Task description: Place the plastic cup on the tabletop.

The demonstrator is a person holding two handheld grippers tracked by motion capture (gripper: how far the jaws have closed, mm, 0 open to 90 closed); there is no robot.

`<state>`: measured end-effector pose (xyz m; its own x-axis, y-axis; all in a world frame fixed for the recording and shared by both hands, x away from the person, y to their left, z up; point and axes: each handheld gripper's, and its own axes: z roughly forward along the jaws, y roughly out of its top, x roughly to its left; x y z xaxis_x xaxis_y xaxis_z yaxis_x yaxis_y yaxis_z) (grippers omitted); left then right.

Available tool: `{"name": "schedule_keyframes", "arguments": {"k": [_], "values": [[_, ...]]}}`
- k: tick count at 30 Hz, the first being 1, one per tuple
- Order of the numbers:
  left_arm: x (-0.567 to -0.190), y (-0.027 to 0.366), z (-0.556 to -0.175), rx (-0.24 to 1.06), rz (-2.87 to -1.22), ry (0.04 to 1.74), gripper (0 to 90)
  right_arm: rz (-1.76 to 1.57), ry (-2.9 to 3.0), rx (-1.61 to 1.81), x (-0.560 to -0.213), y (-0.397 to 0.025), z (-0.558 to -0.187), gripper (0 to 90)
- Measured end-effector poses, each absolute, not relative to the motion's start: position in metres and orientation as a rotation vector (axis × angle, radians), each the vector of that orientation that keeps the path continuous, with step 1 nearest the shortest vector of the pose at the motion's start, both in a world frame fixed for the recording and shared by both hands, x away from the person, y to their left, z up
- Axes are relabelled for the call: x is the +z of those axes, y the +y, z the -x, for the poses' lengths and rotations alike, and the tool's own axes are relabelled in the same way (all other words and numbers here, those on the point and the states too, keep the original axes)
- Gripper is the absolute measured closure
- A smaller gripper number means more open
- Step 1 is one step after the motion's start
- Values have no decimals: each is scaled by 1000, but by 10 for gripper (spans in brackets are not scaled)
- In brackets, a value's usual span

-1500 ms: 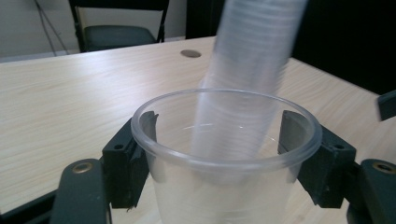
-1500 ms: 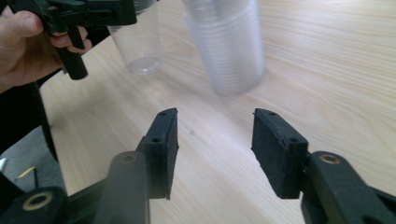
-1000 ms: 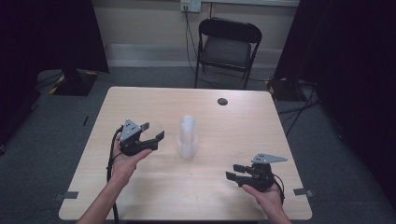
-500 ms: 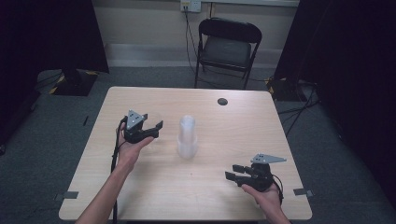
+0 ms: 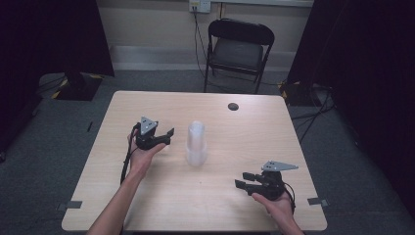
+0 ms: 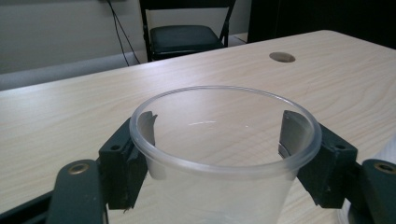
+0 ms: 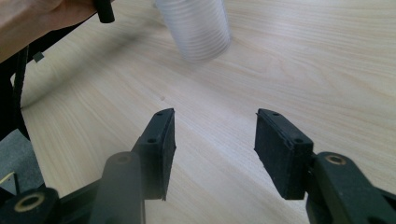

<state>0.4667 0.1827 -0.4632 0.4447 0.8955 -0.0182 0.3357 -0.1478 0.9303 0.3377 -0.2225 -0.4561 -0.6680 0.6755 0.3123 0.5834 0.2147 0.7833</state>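
1. Left claw (image 6: 217, 128) was closed on a clear cup (image 6: 224, 186), one jaw on each side of the wall just under the rim, with the cup upright.
2. Over the last second that claw had shifted a little up the table (image 5: 235, 127) and away from the person, and it now sat just beside the stack (image 5: 195, 144), not on it.
3. My reading: one cup had come free of the stack and was being carried off. Setting it down looked like the next step.
4. Right claw (image 7: 215, 135) had not moved. Its jaws stood wide with nothing between them, low over the near right part of the table, well apart from the stack.
5. The left gripper view showed the grip itself. From the high view the left claw (image 5: 164, 134) was plain, but the clear cup in it was too faint to make out.
6. The high view gave the layout: stack in the middle, one claw on each side, right claw (image 5: 244, 178) nearer the person.
7. The right gripper view showed the ribbed foot of the stack (image 7: 194, 28) standing on the wood, with bare table between it and the open jaws.
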Motion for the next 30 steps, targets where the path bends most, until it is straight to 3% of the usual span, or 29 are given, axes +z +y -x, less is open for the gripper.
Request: {"name": "schedule_keyframes", "arguments": {"k": [16, 24, 30], "values": [[-473, 189, -465, 658, -1772, 1118, 273, -1230, 2392, 1444, -456, -221, -337, 484], [-477, 189, -465, 598, -1805, 1157, 159, -1232, 2408, 1442, -457, -220, -338, 484], [-475, 188, -461, 593, -1818, 1136, 157, -1232, 2391, 1443, -456, -222, -338, 482]]}}
